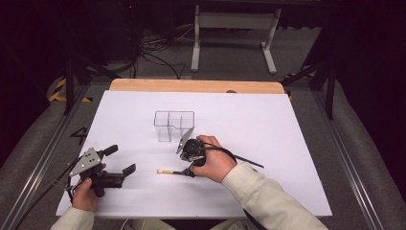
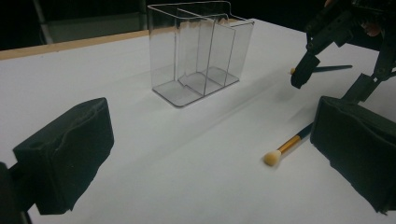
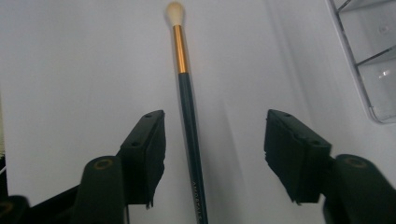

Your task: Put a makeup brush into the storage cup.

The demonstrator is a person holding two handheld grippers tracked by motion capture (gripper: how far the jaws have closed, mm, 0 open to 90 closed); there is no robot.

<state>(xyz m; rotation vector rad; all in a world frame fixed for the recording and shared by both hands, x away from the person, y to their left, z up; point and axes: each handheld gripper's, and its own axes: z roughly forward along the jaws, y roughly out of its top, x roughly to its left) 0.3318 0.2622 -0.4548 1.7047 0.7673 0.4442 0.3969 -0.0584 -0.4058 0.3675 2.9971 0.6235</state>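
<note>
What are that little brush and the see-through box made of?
Brush: dark glossy handle, maybe painted wood or plastic; shiny gold band looks metal; pale fluffy tip, likely soft bristles. Box: clear, hard, thin walls with glinting edges, probably acrylic plastic.

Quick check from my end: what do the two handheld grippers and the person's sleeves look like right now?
Both grippers are black. The left gripper carries a grey three-cornered plate and trails a dark cable. The right gripper has blocky black jaw pads on arms with brass-coloured pivot rivets; a black cable loops over the right hand. Sleeves are light beige.
</note>
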